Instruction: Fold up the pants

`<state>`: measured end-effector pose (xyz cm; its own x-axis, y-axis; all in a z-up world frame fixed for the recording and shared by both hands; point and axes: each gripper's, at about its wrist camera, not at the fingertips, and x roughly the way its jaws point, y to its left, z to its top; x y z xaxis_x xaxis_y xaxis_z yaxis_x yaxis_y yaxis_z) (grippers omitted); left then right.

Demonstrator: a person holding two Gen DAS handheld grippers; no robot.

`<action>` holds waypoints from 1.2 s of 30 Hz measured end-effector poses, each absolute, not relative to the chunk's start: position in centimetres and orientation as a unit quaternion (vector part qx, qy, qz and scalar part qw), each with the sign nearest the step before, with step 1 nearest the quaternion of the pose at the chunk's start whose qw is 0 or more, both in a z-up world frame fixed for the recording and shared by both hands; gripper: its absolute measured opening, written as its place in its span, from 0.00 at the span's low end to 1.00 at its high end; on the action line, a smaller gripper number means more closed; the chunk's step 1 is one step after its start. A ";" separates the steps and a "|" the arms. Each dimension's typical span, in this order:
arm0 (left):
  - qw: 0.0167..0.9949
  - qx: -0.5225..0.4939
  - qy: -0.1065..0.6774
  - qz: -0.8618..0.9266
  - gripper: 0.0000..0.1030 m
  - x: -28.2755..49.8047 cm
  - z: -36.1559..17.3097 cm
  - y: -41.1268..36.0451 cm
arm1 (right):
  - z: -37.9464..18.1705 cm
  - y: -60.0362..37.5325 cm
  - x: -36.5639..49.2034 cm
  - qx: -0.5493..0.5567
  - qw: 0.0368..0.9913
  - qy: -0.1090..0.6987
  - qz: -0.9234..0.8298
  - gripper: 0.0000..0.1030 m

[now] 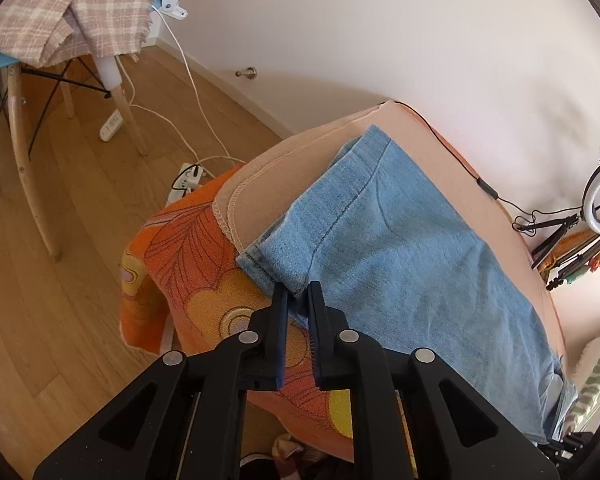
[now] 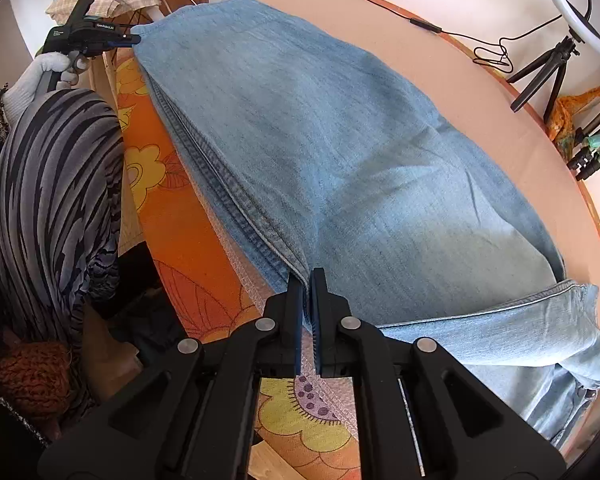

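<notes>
My right gripper [image 2: 307, 280] clenches the jeans [image 2: 340, 152] edge; my left gripper [image 1: 298, 294] has slackened, so its corner could slip.

I see light blue denim pants [image 2: 340, 128] folded lengthwise, flat on the pink pad; hem corners at near edge; waistband doubled under at right.

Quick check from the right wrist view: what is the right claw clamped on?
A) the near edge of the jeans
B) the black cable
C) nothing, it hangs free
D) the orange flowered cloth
A: the right claw is shut on the seamed near edge of the jeans, above the orange flowered cloth.
</notes>
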<state>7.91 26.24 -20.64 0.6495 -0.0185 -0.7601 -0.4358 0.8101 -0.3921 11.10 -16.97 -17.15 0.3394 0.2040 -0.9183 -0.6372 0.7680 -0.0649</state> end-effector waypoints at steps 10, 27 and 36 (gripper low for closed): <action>0.889 -0.241 0.380 0.086 0.13 8.8 -14.5 24.5 | -13.8 -18.9 11.2 -0.122 0.838 0.477 0.237 0.05; 0.864 -0.134 0.422 -0.239 0.37 20.3 -6.9 1.0 | -6.8 -28.8 6.2 0.062 0.909 0.398 0.109 0.45; 0.790 -0.108 0.485 -0.359 0.40 24.3 -8.1 -14.1 | -6.1 -39.0 1.1 0.140 0.916 0.373 -0.045 0.45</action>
<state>24.27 -14.09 -8.06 0.2719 -0.6720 -0.6888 0.4633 0.7188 -0.5183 1.10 -38.96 -6.12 0.7174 0.0210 -0.6964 0.1874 0.9569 0.2220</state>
